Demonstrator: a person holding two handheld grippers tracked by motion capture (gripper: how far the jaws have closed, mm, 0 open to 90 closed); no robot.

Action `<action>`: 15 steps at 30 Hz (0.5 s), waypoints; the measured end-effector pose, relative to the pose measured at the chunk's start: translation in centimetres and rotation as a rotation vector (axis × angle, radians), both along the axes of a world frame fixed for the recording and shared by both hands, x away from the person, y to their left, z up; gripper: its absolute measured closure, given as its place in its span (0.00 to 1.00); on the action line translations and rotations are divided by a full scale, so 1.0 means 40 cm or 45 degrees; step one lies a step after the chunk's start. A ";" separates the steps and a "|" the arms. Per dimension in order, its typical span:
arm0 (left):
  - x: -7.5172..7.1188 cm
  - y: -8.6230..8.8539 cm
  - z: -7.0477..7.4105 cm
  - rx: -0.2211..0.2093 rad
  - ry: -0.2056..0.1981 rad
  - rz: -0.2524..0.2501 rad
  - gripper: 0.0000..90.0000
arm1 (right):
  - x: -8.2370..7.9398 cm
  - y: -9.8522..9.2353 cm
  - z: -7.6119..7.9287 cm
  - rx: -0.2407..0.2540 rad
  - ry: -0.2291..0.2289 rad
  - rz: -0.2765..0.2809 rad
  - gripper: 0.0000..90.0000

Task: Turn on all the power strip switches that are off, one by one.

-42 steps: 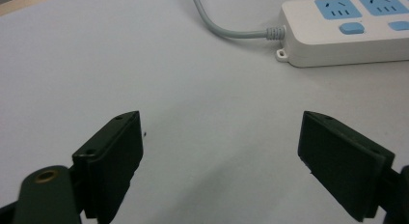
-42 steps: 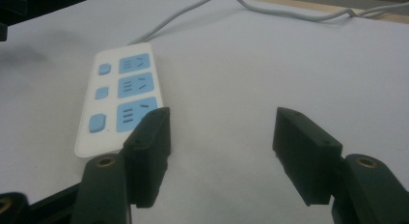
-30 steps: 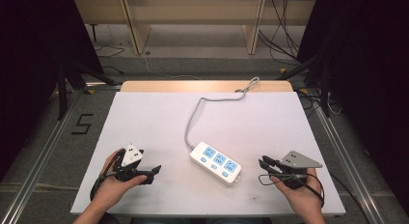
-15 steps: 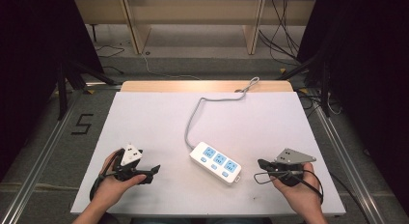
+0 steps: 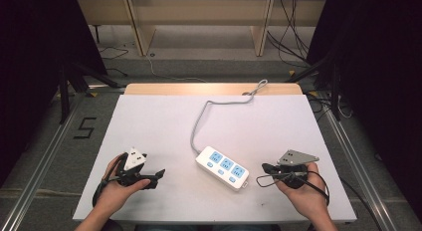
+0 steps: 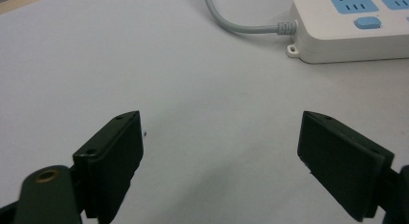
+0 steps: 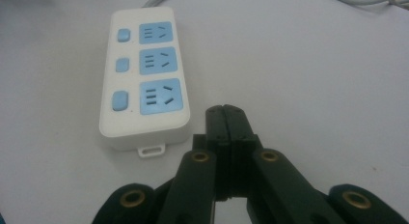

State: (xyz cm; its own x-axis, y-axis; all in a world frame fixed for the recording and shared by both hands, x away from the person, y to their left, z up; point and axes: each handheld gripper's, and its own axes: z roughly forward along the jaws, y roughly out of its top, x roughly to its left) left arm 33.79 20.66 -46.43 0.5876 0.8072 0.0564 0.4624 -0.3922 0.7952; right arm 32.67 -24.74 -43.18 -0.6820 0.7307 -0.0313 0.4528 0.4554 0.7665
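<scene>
A white power strip (image 5: 222, 167) with three blue sockets and blue switches lies near the table's front middle; its grey cable (image 5: 201, 120) runs to the far edge. In the right gripper view the power strip (image 7: 144, 74) lies just ahead and left of my right gripper (image 7: 226, 113), whose jaws are pressed together with nothing between them. My left gripper (image 5: 158, 175) rests low at the front left, jaws wide apart and empty. In the left gripper view its fingers (image 6: 113, 154) frame bare table, with the power strip's end (image 6: 347, 28) and cable (image 6: 241, 23) at the upper right. My right gripper (image 5: 264, 168) sits at the front right.
The white table (image 5: 149, 121) has a wooden strip (image 5: 209, 88) along its far edge. Metal rails (image 5: 45, 156) run along both sides on the floor, with a "5" mark (image 5: 84, 127) at the left. Shelving legs and loose cables stand beyond the table.
My right gripper has dropped slightly toward the front edge. The left gripper has edged a little nearer the front. The power strip has not moved.
</scene>
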 end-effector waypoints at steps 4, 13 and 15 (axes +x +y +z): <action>0.000 0.001 0.000 0.001 -0.003 0.000 0.18 | 0.006 0.011 0.003 -0.027 0.029 0.006 1.00; 0.000 0.001 0.001 -0.001 -0.005 0.002 0.18 | 0.015 0.031 0.013 -0.059 0.059 0.004 1.00; 0.000 0.001 0.001 -0.003 -0.005 0.003 0.18 | 0.019 0.036 0.017 -0.061 0.074 0.006 1.00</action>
State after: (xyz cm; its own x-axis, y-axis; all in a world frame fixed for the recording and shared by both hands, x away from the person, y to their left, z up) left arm 33.79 20.69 -46.40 0.5854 0.8087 0.0573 0.4600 -0.3895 0.7980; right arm 33.45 -23.29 -42.48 -0.6873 0.7259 -0.0266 0.4934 0.4934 0.7163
